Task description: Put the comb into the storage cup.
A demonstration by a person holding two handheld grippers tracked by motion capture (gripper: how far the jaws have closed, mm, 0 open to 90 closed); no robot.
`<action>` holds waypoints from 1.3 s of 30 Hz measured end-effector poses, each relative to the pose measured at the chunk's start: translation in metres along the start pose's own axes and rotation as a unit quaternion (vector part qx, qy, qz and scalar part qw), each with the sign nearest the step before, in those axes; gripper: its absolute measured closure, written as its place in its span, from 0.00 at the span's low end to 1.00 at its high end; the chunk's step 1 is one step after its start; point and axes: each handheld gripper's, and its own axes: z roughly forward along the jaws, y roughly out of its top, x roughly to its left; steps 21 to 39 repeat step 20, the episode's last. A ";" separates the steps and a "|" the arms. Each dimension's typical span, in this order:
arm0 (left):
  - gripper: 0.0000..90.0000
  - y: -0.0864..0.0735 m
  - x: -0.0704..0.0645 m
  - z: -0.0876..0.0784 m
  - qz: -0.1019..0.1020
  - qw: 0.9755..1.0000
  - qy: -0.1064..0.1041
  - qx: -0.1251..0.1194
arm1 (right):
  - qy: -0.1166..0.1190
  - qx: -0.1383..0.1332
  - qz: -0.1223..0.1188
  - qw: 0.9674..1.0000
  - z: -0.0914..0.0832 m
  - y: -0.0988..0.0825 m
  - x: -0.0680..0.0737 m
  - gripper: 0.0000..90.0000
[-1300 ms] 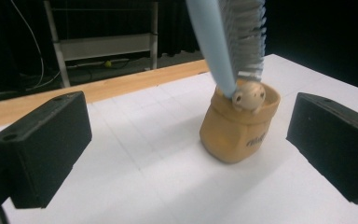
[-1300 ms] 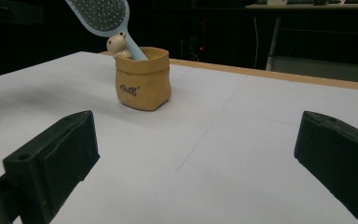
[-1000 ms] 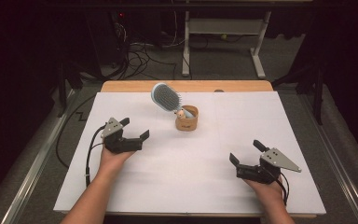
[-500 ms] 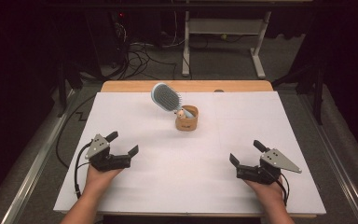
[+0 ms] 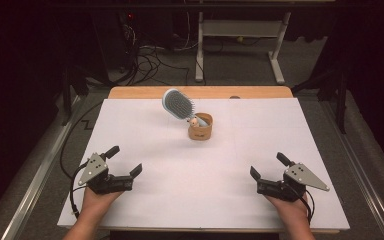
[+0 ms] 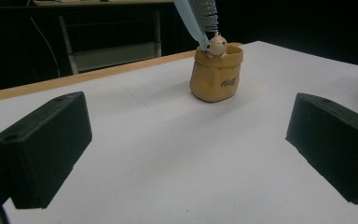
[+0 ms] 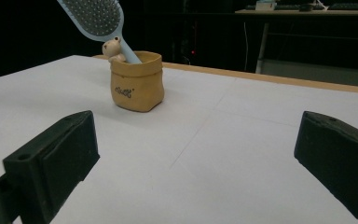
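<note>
A: The hairbrush [image 5: 178, 104] is seen standing handle-down in the small tan pot [image 5: 200, 128], bristle head tilted up and away from the pot, toward the far left. The pot is set on the white counter [image 5: 280, 130], toward its far edge and about midway across.

B: And both tongs are held well short of the pot, on the near side. The left tongs [image 5: 125, 167] are spread wide with nothing between them; the right tongs [image 5: 267, 167] are likewise apart and empty.

A: So no contact is made with brush or pot. The step in hand is judged to be either a rest after placing or a set-up before a reach; from this moment alone it cannot be told which.

B: If the brush is to be lifted out, a forward reach to the pot would be called for, with one pair of tongs closed on the light blue handle just above the pot's rim, and the pot perhaps steadied by the other.

A: Any writing?

B: Dark script is seen on the pot's front in the right gripper view [image 7: 124, 91], but it is too small to be read. A little animal figure [image 7: 112, 49] is perched at the pot's rim, touching the handle.
</note>
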 end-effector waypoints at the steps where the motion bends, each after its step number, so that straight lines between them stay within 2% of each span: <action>1: 0.01 -0.001 0.001 0.001 -0.002 1.000 0.000 0.003 | 0.000 0.001 -0.001 1.000 0.000 -0.001 0.000 0.00; 3: 0.01 -0.002 0.004 0.003 -0.013 1.000 -0.004 0.008 | 0.000 0.004 0.000 1.000 0.001 -0.001 0.000 0.00; 9: 0.00 -0.004 0.003 0.006 -0.009 1.000 -0.002 0.013 | 0.002 0.011 -0.001 1.000 0.003 -0.004 -0.003 0.00; 11: 0.00 -0.005 0.004 0.007 -0.013 1.000 -0.002 0.018 | 0.003 0.015 0.000 1.000 0.005 -0.005 -0.005 0.00; 20: 0.00 -0.004 0.005 0.005 -0.016 1.000 0.000 0.010 | 0.005 0.016 -0.008 1.000 0.005 -0.004 -0.004 0.00; 39: 0.00 -0.004 0.005 0.005 -0.016 1.000 0.000 0.010 | 0.005 0.016 -0.008 1.000 0.005 -0.004 -0.004 0.00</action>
